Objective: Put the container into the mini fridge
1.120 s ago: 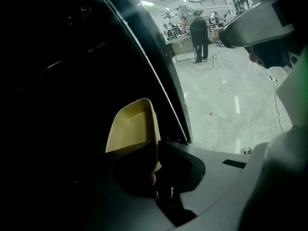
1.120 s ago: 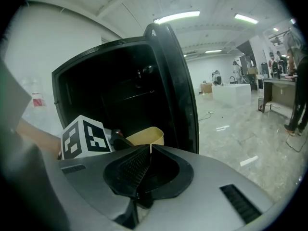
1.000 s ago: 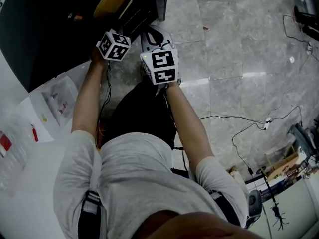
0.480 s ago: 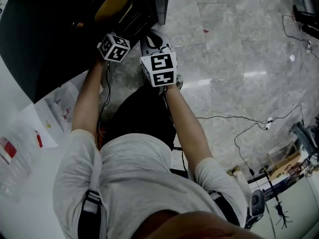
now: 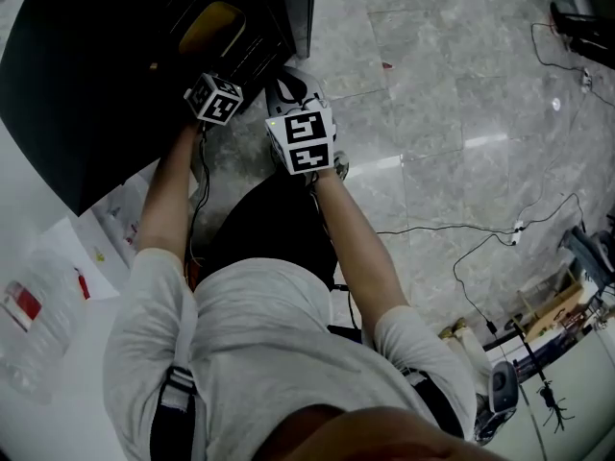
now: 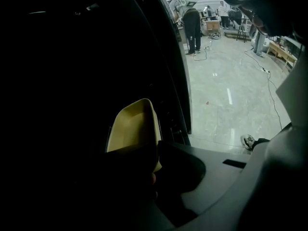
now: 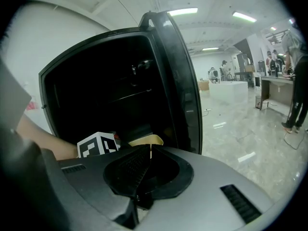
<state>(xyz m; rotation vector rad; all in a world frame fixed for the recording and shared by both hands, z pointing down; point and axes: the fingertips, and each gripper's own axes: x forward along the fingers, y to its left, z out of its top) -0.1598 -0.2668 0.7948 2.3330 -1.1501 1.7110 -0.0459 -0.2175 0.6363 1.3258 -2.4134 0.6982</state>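
Yellow container [image 6: 132, 126] is inside the dark mini fridge [image 7: 96, 95], at the far left of the head view. Its near edge is pinched between the narrow jaws of the left gripper [image 6: 156, 154]. Just outside the opening, near the fridge door [image 7: 185, 81], the right gripper [image 7: 150, 148] hangs with jaws pressed together and nothing between them.

The container [image 5: 211, 29] is a shallow, pale yellow tray with rounded corners. It sits tilted in the upper left of the head view, at the dark mouth of the mini fridge [image 5: 86, 104], its near edge clamped in the left gripper [image 6: 156, 150]. The mini fridge is black, with its door [image 7: 185, 81] swung open.
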